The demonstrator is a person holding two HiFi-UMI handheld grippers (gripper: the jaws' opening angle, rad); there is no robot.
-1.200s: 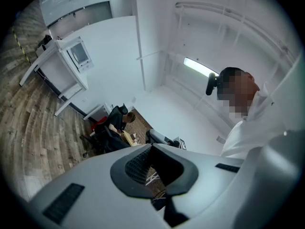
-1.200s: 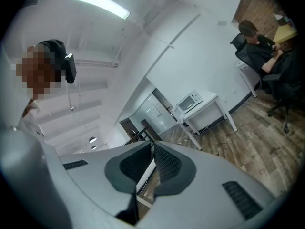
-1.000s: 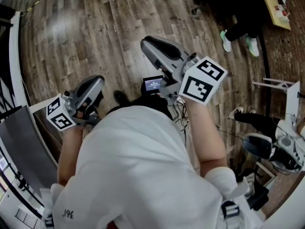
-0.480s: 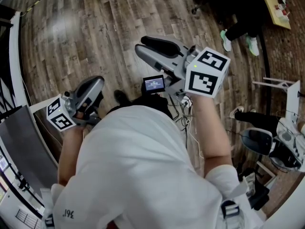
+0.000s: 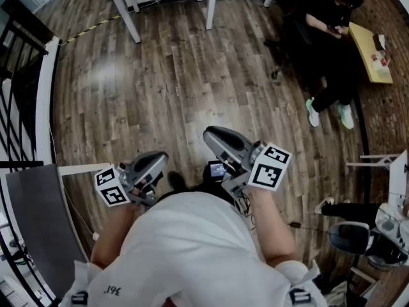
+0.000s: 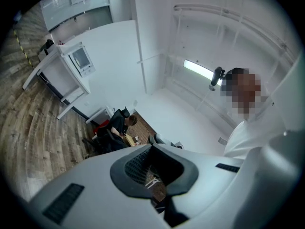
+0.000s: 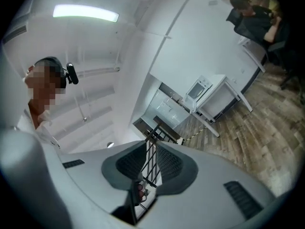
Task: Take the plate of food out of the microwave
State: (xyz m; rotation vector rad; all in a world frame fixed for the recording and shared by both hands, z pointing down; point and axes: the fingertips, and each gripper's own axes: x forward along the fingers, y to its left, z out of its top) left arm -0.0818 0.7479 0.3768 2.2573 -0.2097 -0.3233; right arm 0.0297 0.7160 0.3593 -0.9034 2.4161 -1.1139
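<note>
left hand-held gripper (image 5: 160, 159): jaws pressed together, empty, held low by my torso
right hand-held gripper (image 5: 212, 137): narrow gap, jaws have just been closing, nothing between them
microwave (image 7: 197, 90): on the white surface (image 7: 224, 86) across the wood floor (image 5: 160, 88), well apart from both grippers
plate of food: not visible to me; possibly inside the microwave, too small to tell

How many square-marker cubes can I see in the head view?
2. The left cube sits lower left, near the white shirt; the right cube sits right of centre. None looks hidden.
</note>
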